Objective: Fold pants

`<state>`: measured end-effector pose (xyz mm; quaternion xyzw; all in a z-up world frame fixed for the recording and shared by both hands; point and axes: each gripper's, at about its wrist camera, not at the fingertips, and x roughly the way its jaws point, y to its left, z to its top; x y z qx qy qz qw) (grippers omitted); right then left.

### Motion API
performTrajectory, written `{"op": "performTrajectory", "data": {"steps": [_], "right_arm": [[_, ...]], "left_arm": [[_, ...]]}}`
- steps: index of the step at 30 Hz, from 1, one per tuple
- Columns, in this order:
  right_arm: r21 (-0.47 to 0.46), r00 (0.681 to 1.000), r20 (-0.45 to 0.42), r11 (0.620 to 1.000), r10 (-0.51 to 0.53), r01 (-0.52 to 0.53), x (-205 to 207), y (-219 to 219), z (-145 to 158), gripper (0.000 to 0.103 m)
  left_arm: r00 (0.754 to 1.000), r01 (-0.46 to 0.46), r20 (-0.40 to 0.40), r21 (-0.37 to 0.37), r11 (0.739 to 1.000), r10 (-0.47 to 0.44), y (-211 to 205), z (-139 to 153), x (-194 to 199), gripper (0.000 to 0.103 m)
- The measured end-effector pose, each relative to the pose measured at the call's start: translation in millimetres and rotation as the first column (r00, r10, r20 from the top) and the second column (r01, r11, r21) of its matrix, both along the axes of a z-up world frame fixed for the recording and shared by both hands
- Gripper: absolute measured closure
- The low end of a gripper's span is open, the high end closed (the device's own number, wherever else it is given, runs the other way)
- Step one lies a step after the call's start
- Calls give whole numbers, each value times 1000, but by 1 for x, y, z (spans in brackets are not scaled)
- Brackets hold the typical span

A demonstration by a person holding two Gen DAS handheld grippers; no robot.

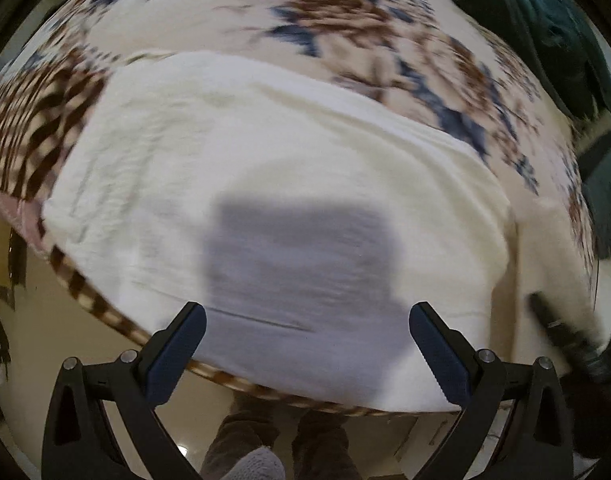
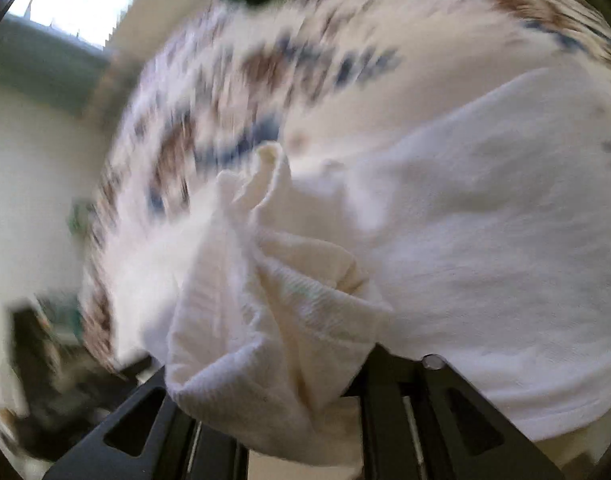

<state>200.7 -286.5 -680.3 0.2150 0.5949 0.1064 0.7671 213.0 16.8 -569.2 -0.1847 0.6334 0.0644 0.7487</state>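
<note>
Left wrist view looks steeply down on white pants [image 1: 265, 184] spread flat over a floral blanket [image 1: 345, 12], which covers what seems to be a bed. Your left claw [image 1: 307, 344] hangs above the near edge of the fabric with its blue-padded fingers [image 1: 181, 352] spread wide and nothing between them, its shadow falling on the cloth. Below the edge you can see a person's trousered legs [image 1: 245, 440] standing on a pale floor. A dark teal garment [image 1: 545, 20] lies at the far right corner.

From the right wrist view, your right claw [image 2: 265, 392] is buried under a bunched handful of the pants [image 2: 265, 300], the cloth draped over the fingers. Whether the pads press on it you cannot tell; the fabric hides them. The bunch rises into a crumpled peak, which suggests this end is being carried across to lay one part over another. Heavy blur surrounds it. Your right claw tilts downward, angled across the blanket [image 2: 225, 80].
</note>
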Motion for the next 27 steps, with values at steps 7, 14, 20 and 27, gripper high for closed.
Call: {"op": "performTrajectory", "data": {"steps": [7, 14, 20, 27], "right_arm": [[231, 986, -47, 962, 159, -144, -25, 17, 22, 42], [58, 982, -82, 983, -168, 173, -31, -113, 52, 40], [-88, 960, -116, 965, -256, 247, 1, -186, 44, 40], [-263, 966, -137, 949, -218, 176, 75, -189, 0, 40]], "left_arm": [[996, -92, 7, -24, 995, 92, 42, 4, 0, 0], [999, 6, 32, -82, 997, -4, 4, 11, 31, 0], [982, 189, 24, -30, 982, -188, -75, -17, 73, 7], [953, 300, 60, -47, 953, -297, -103, -39, 92, 73]]}}
